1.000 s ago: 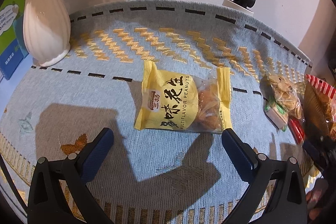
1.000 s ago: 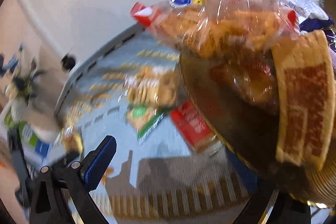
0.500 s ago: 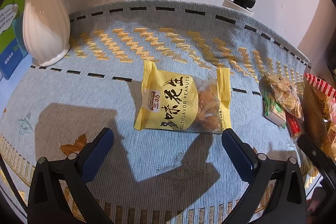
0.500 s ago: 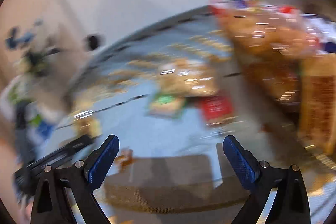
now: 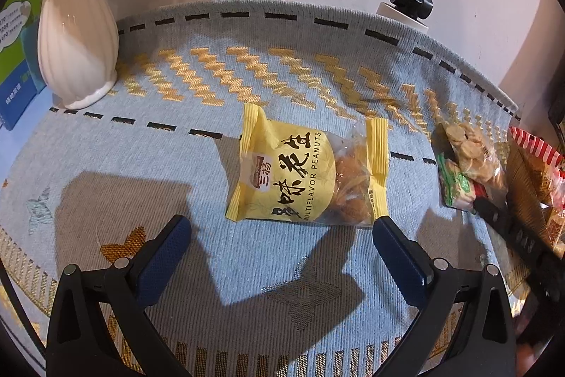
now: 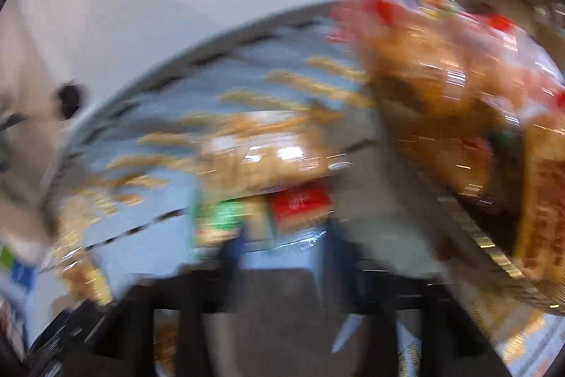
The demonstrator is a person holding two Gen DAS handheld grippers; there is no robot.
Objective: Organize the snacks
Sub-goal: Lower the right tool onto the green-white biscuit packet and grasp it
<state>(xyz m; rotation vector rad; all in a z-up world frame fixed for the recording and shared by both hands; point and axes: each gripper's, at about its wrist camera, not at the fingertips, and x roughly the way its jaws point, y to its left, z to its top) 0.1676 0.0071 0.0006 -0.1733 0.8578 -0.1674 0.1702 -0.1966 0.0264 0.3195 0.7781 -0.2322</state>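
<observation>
Peanuts packet [image 5: 307, 175] lies just ahead of our left gripper [image 5: 279, 235], its jaws spread wide, touching nothing. Our right gripper [image 6: 282, 246], blurred, closes at the biscuit packet's [image 6: 268, 179] near edge.

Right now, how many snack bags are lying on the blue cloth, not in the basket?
2. The yellow peanut bag lies mid-cloth, ahead of the left gripper. The clear cracker bag lies right of it, beside the basket. The basket could hide more.

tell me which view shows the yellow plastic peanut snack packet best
The left wrist view: the yellow plastic peanut snack packet lies flat, sharp and whole on the blue woven cloth, printed label readable. The right wrist view is motion-blurred; the packet cannot be made out there.
</observation>
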